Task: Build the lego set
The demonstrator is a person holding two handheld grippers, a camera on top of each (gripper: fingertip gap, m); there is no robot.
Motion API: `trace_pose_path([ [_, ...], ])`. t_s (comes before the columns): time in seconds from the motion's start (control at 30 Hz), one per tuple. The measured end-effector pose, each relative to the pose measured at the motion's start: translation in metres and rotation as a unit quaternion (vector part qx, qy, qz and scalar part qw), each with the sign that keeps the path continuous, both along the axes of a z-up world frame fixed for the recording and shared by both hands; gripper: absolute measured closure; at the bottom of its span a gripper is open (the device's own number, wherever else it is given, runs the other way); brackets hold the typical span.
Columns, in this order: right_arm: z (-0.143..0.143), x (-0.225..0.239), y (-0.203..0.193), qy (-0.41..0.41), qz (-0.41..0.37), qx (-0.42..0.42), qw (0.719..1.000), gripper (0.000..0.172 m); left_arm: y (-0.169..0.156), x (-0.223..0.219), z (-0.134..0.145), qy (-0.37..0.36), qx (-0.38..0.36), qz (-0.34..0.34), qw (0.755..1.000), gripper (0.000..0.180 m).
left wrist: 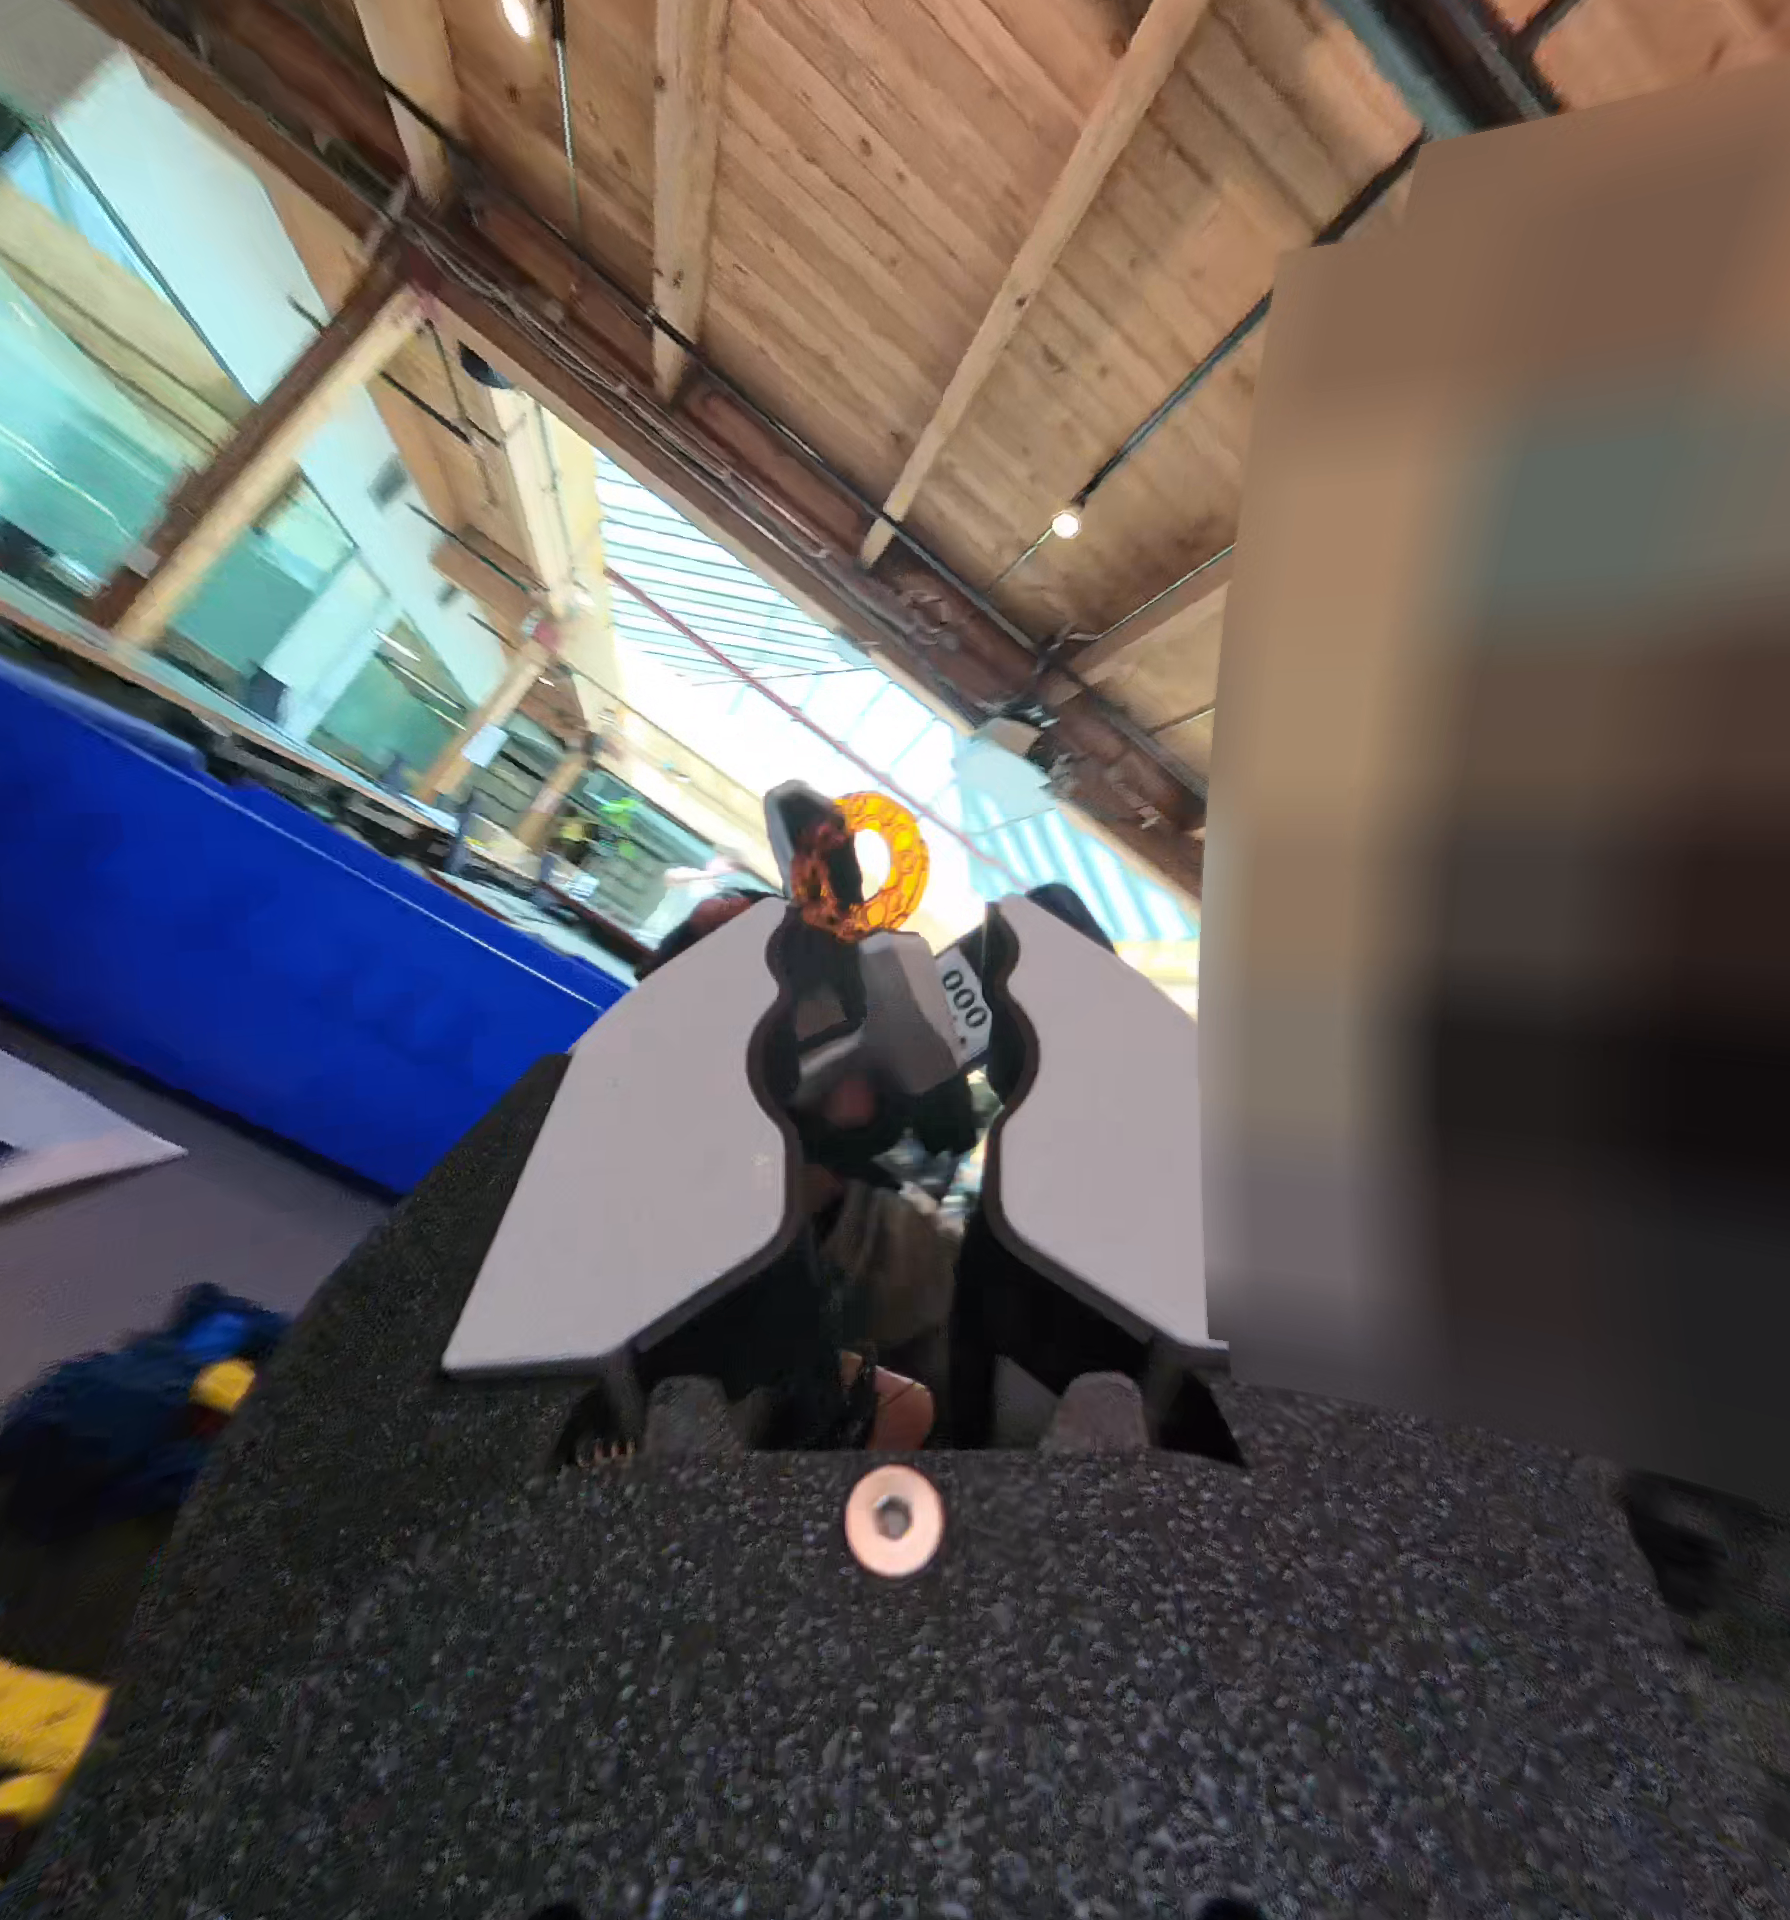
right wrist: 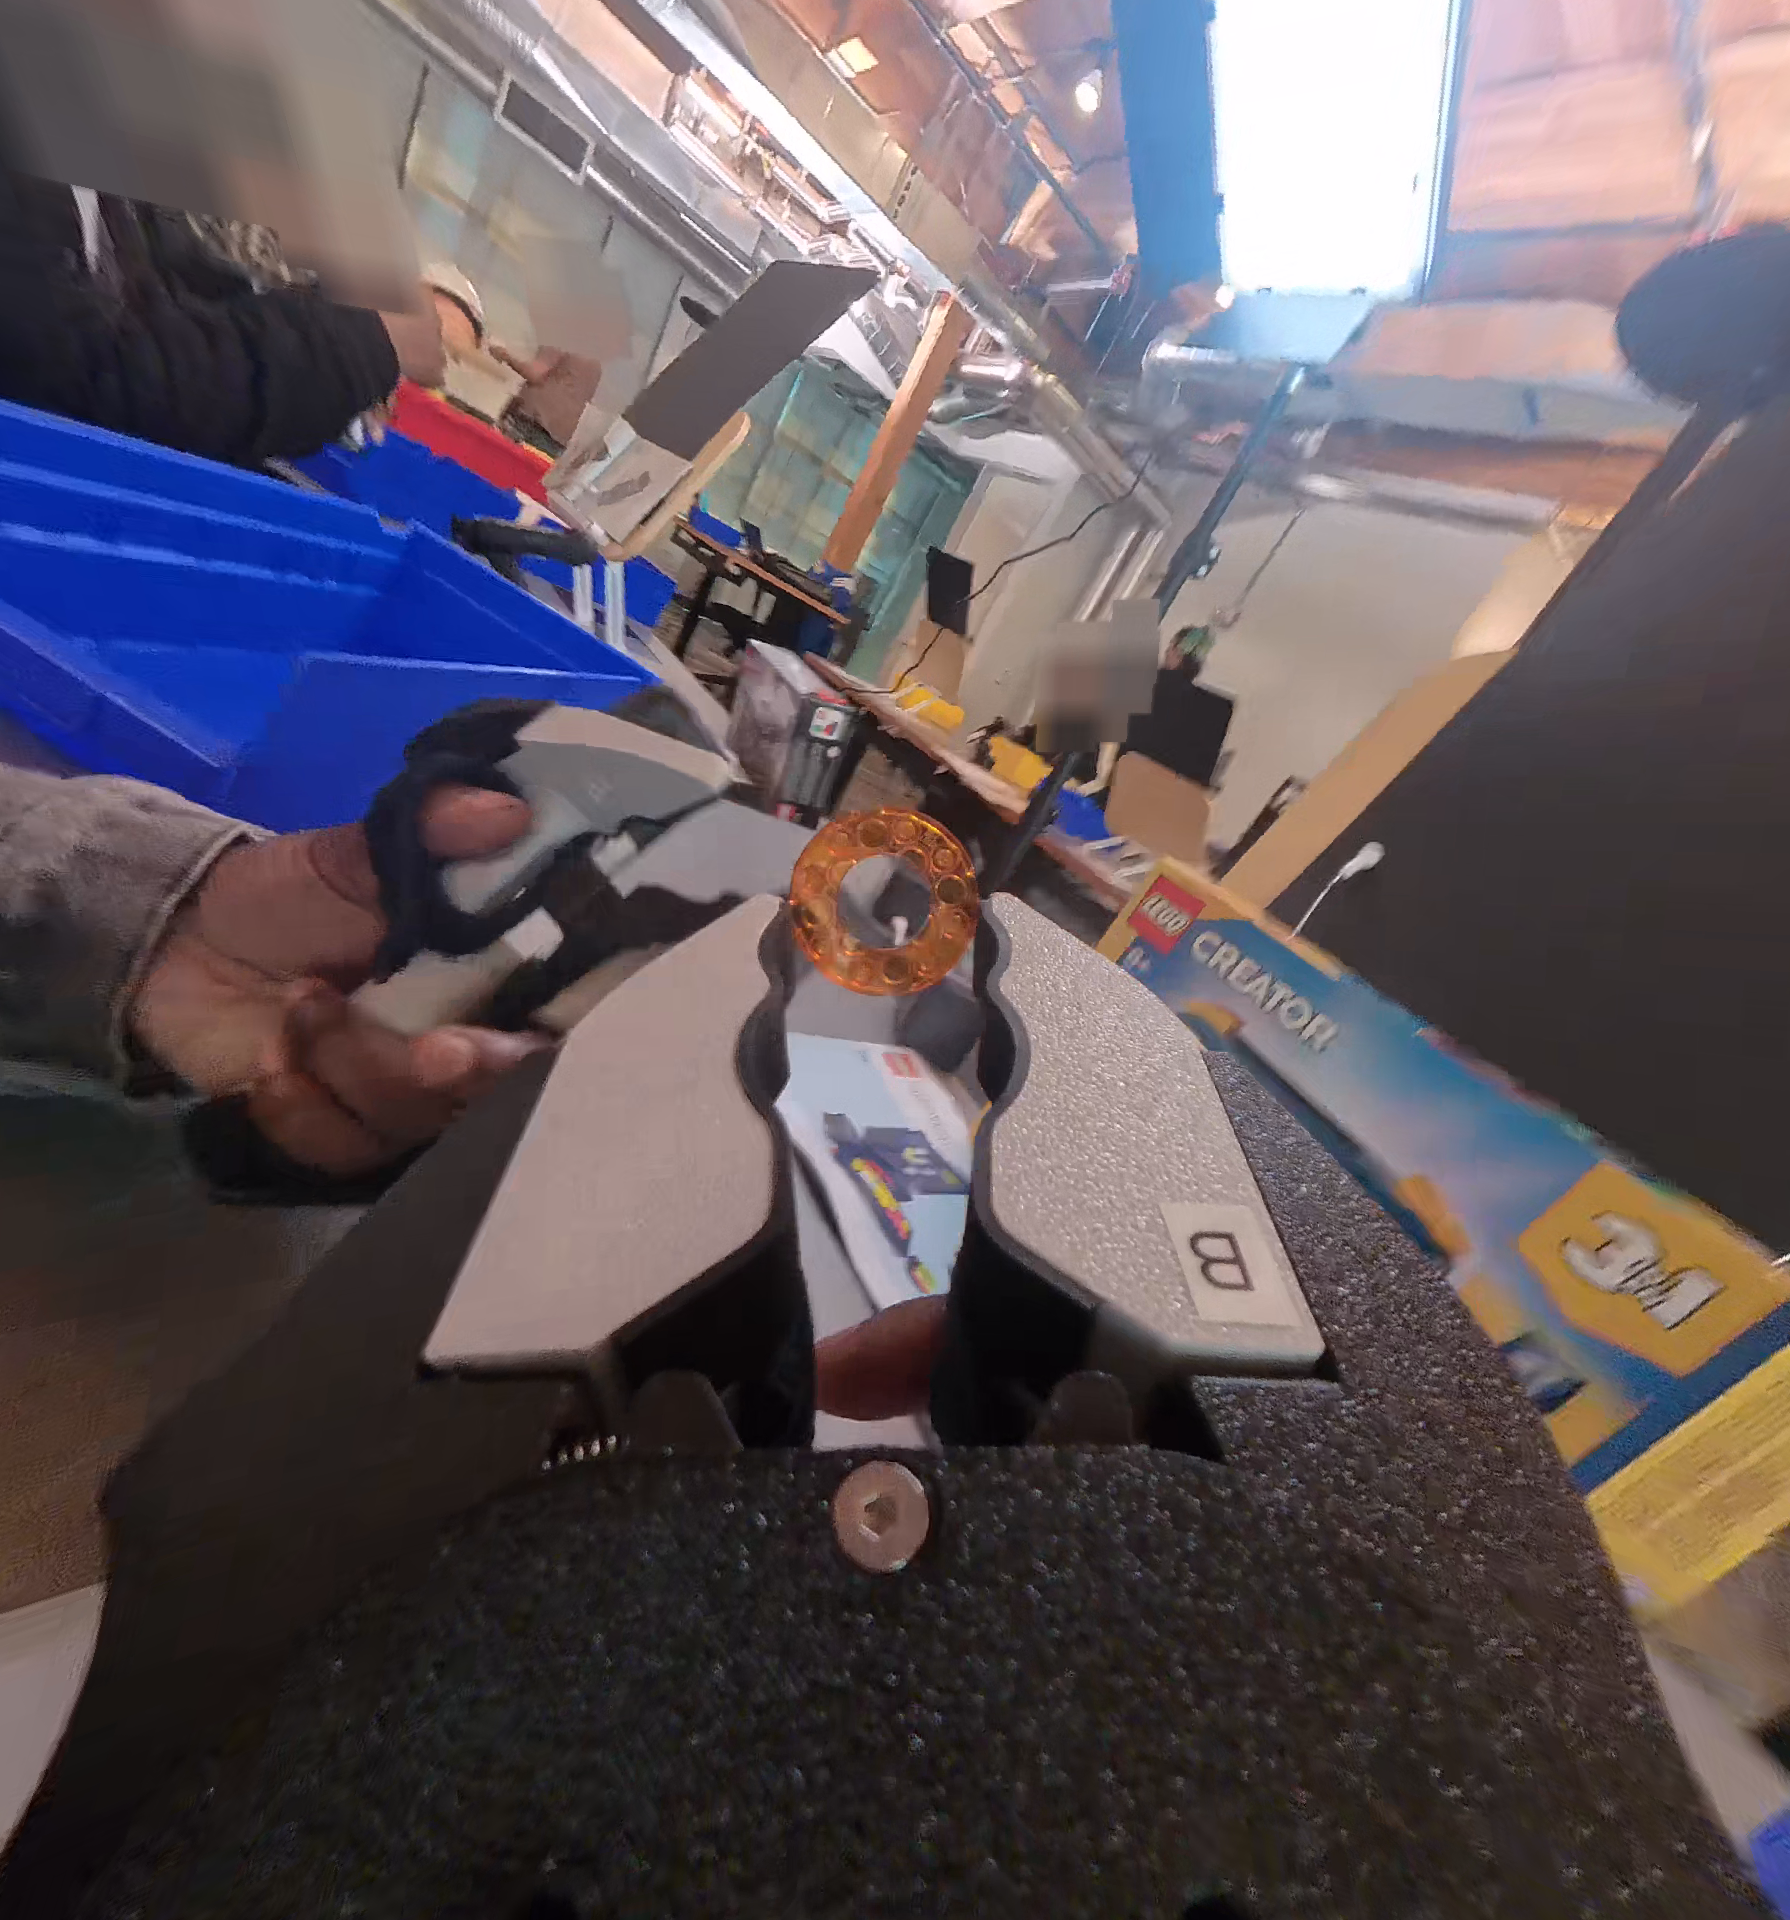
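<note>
My right gripper (right wrist: 884,909) is shut on a translucent orange ring (right wrist: 884,902), a flat round piece with a hole and studs, pinched by its edges between both fingertips and held up in the air. The left wrist view shows the same ring (left wrist: 875,862) held between the right gripper's fingers (left wrist: 901,997), just beyond my left gripper (left wrist: 891,914). My left gripper is open with nothing between its pads. In the right wrist view it (right wrist: 704,790) is at the left, held by a hand (right wrist: 278,987), pointing toward the ring and apart from it.
Blue bins (right wrist: 247,623) stand at the left and also show in the left wrist view (left wrist: 195,914). A toy box (right wrist: 1442,1122) lies at the right, a booklet (right wrist: 880,1132) below the fingers. A dark board (right wrist: 1701,727) stands right. Blue and yellow pieces (left wrist: 143,1392) lie low left. My two grippers' fingertips are within a few centimetres of each other.
</note>
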State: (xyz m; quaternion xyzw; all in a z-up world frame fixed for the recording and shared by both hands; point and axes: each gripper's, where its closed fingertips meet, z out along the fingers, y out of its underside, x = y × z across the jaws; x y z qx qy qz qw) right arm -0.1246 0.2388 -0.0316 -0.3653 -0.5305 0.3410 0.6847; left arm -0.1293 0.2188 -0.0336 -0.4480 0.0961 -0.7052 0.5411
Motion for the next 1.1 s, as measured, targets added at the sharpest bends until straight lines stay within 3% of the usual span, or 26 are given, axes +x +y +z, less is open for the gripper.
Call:
trace_pose_path([
  [0.07, -0.008, 0.0, 0.011, -0.024, 0.028, -0.086, 0.996, 0.139, 0.001, -0.013, 0.001, 0.085, 0.068, 0.096, 0.989, 0.146],
  [0.1, -0.013, 0.0, 0.018, -0.034, 0.035, -0.135, 0.99, 0.139, 0.002, -0.017, -0.003, 0.151, 0.108, 0.151, 0.971, 0.144],
  [0.13, -0.02, -0.001, 0.023, -0.046, 0.049, -0.182, 0.981, 0.139, 0.006, -0.02, -0.011, 0.232, 0.146, 0.208, 0.939, 0.141],
  [0.23, -0.036, -0.003, 0.031, -0.079, 0.075, -0.293, 0.95, 0.139, 0.017, -0.026, -0.039, 0.449, 0.249, 0.331, 0.792, 0.132],
  [0.27, -0.041, -0.004, 0.03, -0.09, 0.081, -0.314, 0.942, 0.139, 0.018, -0.024, -0.046, 0.488, 0.274, 0.344, 0.754, 0.131],
  [0.3, -0.045, -0.005, 0.029, -0.1, 0.085, -0.327, 0.936, 0.139, 0.019, -0.019, -0.048, 0.504, 0.286, 0.351, 0.735, 0.131],
  [0.4, -0.058, -0.009, 0.021, -0.137, 0.103, -0.352, 0.92, 0.139, 0.018, -0.004, -0.053, 0.51, 0.298, 0.338, 0.733, 0.129],
  [0.5, -0.067, -0.012, 0.013, -0.156, 0.127, -0.386, 0.9, 0.139, 0.022, 0.001, -0.063, 0.54, 0.308, 0.337, 0.707, 0.127],
  [0.73, -0.079, -0.014, 0.007, -0.196, 0.125, -0.382, 0.895, 0.139, 0.024, 0.007, -0.071, 0.57, 0.327, 0.343, 0.671, 0.128],
  [1.0, -0.085, -0.015, 0.001, -0.211, 0.142, -0.398, 0.881, 0.139, 0.026, 0.003, -0.071, 0.573, 0.323, 0.351, 0.666, 0.148],
  [1.1, -0.083, -0.015, -0.001, -0.204, 0.156, -0.418, 0.871, 0.139, 0.025, 0.004, -0.07, 0.561, 0.321, 0.347, 0.68, 0.139],
])
